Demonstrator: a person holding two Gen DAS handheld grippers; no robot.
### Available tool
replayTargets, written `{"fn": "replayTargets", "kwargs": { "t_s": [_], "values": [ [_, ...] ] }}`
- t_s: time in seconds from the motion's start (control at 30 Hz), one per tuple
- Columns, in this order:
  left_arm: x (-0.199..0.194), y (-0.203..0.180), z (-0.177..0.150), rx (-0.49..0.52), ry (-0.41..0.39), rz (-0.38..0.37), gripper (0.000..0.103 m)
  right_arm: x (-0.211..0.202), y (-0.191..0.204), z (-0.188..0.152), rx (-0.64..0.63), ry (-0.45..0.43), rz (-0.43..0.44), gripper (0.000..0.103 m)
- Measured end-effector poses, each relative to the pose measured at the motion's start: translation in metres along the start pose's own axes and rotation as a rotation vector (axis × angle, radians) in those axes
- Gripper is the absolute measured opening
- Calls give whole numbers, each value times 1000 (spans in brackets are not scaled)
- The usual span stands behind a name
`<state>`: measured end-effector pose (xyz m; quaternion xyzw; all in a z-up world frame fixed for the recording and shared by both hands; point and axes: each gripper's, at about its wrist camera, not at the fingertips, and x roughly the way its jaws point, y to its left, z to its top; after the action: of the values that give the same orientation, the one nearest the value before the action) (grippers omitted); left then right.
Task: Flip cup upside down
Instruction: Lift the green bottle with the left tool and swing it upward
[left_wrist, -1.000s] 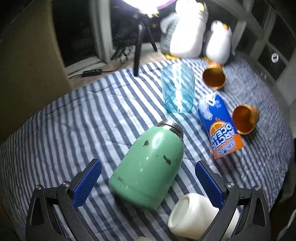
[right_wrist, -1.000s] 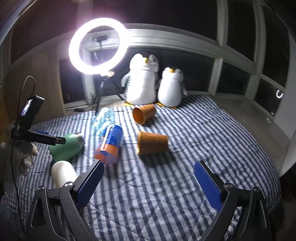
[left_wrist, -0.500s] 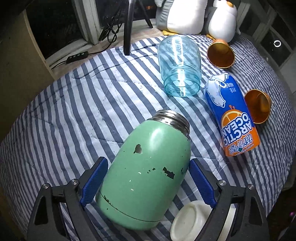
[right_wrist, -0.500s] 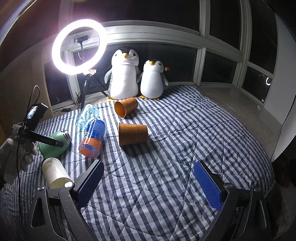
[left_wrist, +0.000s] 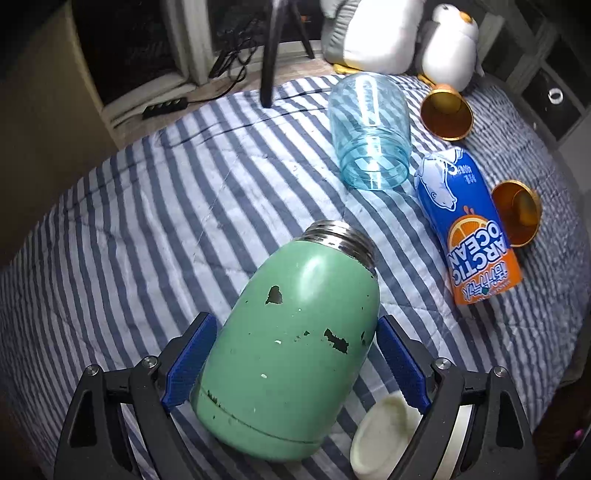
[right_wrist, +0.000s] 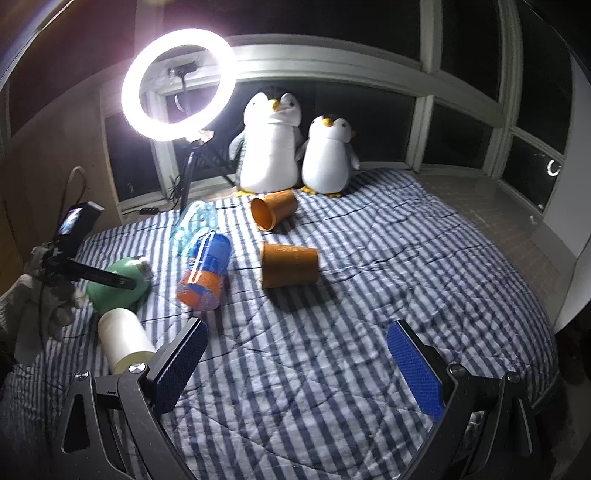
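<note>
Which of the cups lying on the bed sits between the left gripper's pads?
The green metal cup, paint chipped, threaded steel mouth pointing away. Left gripper straddles it; the others lie outside it.

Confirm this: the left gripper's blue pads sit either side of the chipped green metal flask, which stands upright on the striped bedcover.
Not quite. The left gripper does have its blue pads either side of the chipped green metal flask, but the flask lies on its side on the striped bedcover, threaded steel mouth pointing away. The left wrist view shows it.
</note>
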<state>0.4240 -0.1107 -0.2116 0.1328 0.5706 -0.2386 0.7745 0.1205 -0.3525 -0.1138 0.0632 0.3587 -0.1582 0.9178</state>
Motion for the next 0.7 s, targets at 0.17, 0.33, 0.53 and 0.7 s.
{"fn": "replayTargets", "kwargs": {
  "t_s": [0.17, 0.33, 0.53, 0.7],
  "values": [
    [0, 4, -6, -2, 12, -28, 89, -3, 9, 4, -31, -18, 8, 96],
    [-9, 34, -26, -92, 17, -55, 89, 1, 7, 8, -26, -14, 26, 96],
    [-30, 49, -78, -130, 23, -25, 89, 5, 19, 11, -58, -18, 70, 96],
    [-51, 46, -125, -175, -9, -13, 89, 10, 41, 13, -95, -15, 130, 96]
  ]
}}
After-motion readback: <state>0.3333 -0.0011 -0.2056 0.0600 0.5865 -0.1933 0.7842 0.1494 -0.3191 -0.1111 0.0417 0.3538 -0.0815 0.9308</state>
